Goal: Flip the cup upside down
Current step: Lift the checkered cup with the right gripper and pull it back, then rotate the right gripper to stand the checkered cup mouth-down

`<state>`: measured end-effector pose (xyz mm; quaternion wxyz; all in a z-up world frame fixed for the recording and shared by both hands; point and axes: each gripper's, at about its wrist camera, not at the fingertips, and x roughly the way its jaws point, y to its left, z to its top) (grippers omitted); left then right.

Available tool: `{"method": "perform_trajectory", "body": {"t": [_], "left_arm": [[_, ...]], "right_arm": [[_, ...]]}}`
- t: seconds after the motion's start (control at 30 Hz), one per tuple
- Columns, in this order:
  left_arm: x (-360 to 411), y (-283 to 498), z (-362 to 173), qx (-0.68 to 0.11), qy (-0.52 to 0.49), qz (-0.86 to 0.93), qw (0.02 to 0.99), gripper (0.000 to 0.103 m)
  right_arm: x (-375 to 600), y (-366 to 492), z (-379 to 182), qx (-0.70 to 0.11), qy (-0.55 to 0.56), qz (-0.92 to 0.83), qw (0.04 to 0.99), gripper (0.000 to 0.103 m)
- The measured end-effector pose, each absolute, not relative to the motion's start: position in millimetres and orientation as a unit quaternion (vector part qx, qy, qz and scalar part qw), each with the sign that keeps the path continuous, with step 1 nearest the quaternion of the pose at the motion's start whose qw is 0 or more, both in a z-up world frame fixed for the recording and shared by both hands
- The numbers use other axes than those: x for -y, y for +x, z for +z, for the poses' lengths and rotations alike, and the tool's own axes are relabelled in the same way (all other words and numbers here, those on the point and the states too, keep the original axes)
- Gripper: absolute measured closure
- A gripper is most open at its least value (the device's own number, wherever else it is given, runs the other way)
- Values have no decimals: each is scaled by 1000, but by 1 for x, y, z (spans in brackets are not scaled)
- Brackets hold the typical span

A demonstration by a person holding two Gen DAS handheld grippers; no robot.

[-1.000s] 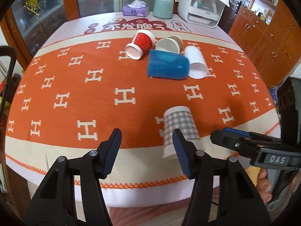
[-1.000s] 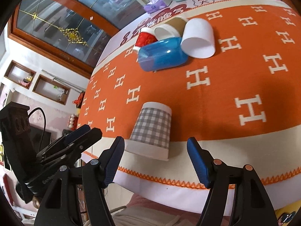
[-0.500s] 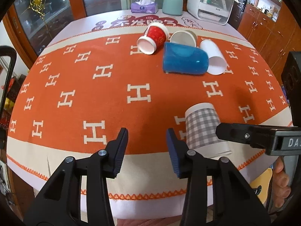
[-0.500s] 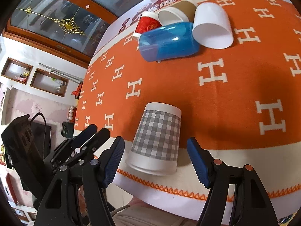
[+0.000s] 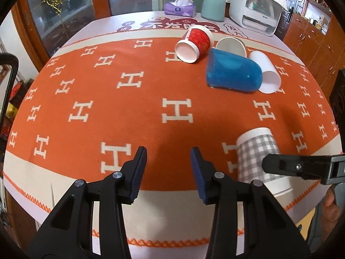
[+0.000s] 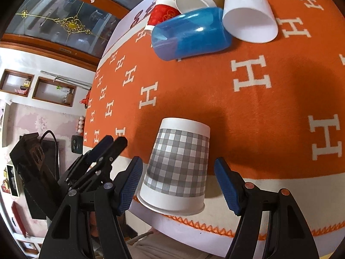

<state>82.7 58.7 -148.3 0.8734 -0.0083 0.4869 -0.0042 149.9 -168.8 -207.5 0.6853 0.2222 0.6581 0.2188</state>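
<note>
A grey-checked paper cup [image 6: 177, 167] stands mouth down near the front edge of the orange tablecloth; it also shows in the left wrist view [image 5: 257, 153]. My right gripper [image 6: 179, 184] is open, with its fingers on either side of the cup's wide lower end, not touching it. My left gripper [image 5: 168, 173] is open and empty, to the left of the cup, over the cloth's front border.
A blue plastic cup [image 5: 232, 73], a red cup [image 5: 195, 43], a brown cup [image 5: 231, 45] and a white cup [image 5: 266, 75] lie on their sides at the far middle. A tissue box [image 5: 180, 7], a green canister [image 5: 213, 7] and a white appliance [image 5: 255, 10] stand at the back.
My right gripper has moved forward until its fingers flank the checked cup. My left gripper has shifted left, away from the cup, with its jaws a little narrower.
</note>
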Motion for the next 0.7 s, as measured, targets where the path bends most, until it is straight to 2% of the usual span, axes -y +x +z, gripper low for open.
{"method": "perform_trajectory", "body": {"t": [0.2,0.4,0.5,0.7], "left_arm": [[-66,88,-157,-509,-30,-13,860,64],[-64,88,-168,-521,-34,-12,853,64],[-62,87,-167,-516,-34,-10,856,64],[-59,81,-155,-481,-37,-3,876,64]], "right_arm": [[164,155,-223,-670,240,227,665,33],[162,152,-221,-659,240,236,673,38],[165,148,-206,-631,221,235,705,39],[167,131,-181,-523,161,223,807,38]]}}
